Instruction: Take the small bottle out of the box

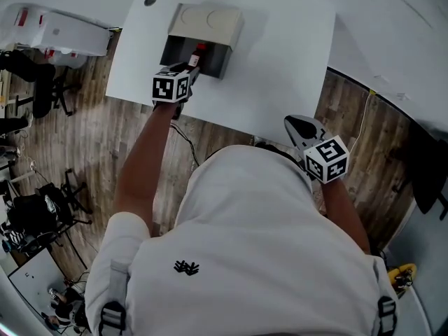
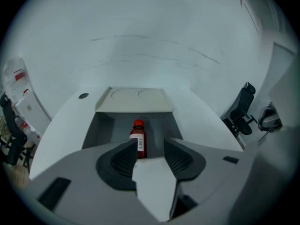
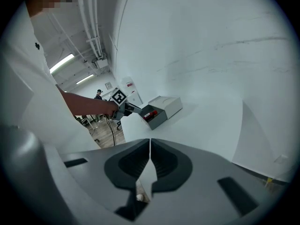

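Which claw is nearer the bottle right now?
Left. The left claw is at the open box, jaws apart, with the bottle just beyond them. The right claw is shut, far back over the table's near edge.

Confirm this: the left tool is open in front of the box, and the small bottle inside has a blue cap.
The cap on the small bottle is red, not blue; the left gripper view shows it. The rest holds: the left tool is open in front of the box, bottle inside.
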`<state>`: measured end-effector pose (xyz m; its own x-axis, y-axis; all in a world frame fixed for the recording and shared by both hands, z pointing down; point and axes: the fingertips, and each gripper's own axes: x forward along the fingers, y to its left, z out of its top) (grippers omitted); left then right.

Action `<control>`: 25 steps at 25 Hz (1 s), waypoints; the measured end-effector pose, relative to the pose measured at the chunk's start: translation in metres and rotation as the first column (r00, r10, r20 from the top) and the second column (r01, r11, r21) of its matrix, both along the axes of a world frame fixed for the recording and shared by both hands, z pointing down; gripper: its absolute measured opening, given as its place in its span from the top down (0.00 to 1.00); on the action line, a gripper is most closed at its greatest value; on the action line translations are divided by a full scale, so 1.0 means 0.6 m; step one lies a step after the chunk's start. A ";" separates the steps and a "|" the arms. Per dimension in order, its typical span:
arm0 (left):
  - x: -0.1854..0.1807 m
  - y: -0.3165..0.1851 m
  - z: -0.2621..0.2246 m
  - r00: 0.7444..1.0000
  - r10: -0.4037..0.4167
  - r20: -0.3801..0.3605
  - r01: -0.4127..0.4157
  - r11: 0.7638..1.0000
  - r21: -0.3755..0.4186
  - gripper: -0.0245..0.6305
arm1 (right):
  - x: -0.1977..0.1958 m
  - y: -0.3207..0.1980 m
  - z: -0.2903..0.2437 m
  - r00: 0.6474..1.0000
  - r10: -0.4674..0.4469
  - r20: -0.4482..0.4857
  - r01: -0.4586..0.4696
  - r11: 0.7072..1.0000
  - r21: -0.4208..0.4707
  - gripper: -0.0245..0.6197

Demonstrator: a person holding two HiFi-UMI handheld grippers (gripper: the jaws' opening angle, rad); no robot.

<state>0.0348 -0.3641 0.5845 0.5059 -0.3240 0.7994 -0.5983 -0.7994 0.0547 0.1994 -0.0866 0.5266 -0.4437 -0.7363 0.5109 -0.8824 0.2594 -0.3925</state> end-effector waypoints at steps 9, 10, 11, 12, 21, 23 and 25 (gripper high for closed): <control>-0.006 -0.049 0.060 0.983 0.020 0.185 -0.010 0.998 -0.058 0.59 | 0.025 -0.012 0.012 1.000 0.011 0.029 -0.011 1.000 -0.025 0.95; -0.004 -0.052 0.064 0.980 0.027 0.198 -0.014 0.998 -0.064 0.59 | 0.028 -0.012 0.014 0.999 0.013 0.032 -0.012 1.000 -0.028 0.95; -0.001 -0.053 0.069 0.977 0.034 0.210 -0.019 0.997 -0.072 0.58 | 0.032 -0.013 0.016 0.999 0.015 0.036 -0.014 0.999 -0.030 0.95; 0.002 -0.054 0.074 0.974 0.042 0.224 -0.024 0.996 -0.083 0.57 | 0.035 -0.013 0.017 0.999 0.018 0.039 -0.017 0.999 -0.033 0.95; 0.006 -0.070 0.115 0.925 0.068 0.375 -0.024 0.992 -0.122 0.60 | 0.057 -0.010 0.030 0.998 0.035 0.055 -0.032 0.998 -0.060 0.95; 0.004 -0.073 0.119 0.915 0.062 0.398 -0.017 0.993 -0.115 0.63 | 0.061 -0.009 0.032 0.998 0.038 0.056 -0.034 0.997 -0.064 0.95; 0.004 -0.075 0.120 0.909 0.062 0.413 -0.016 0.993 -0.114 0.64 | 0.065 -0.009 0.032 0.998 0.043 0.056 -0.039 0.997 -0.066 0.95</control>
